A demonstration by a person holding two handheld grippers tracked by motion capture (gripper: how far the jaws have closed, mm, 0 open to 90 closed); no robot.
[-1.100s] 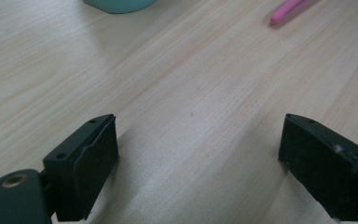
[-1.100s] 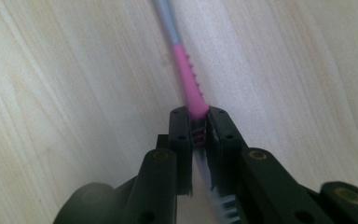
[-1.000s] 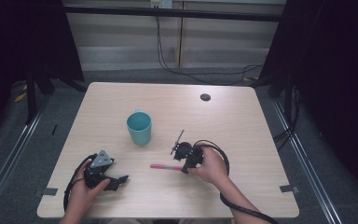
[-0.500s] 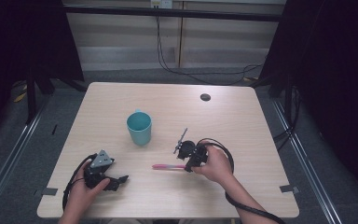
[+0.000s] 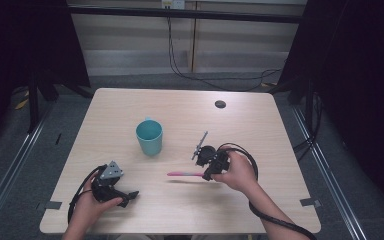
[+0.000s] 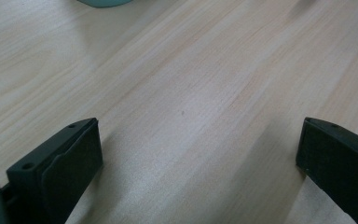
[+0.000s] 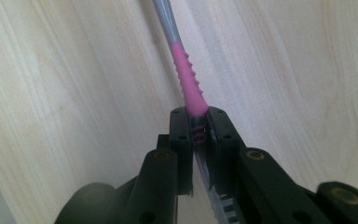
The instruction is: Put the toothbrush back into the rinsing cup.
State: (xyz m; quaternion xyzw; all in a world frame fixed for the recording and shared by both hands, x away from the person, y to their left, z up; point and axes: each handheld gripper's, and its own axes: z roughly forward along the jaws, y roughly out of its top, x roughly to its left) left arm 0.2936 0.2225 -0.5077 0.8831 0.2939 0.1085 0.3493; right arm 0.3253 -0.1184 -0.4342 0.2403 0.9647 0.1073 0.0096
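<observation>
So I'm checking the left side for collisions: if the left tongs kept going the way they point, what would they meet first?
Probably bare table. The left tongs are open with only wood between and ahead; the teal cup sits far off, left of that line, though depth is hard to judge.

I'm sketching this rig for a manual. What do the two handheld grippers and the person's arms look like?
Both grippers are black. The left gripper carries a grey three-cornered plate on top, and its two blocky jaws have small screw holes. The right gripper has narrow flat jaws on arms with brass-coloured pivot screws. A thick black cable loops from each. The forearms are bare, no sleeves visible.
</observation>
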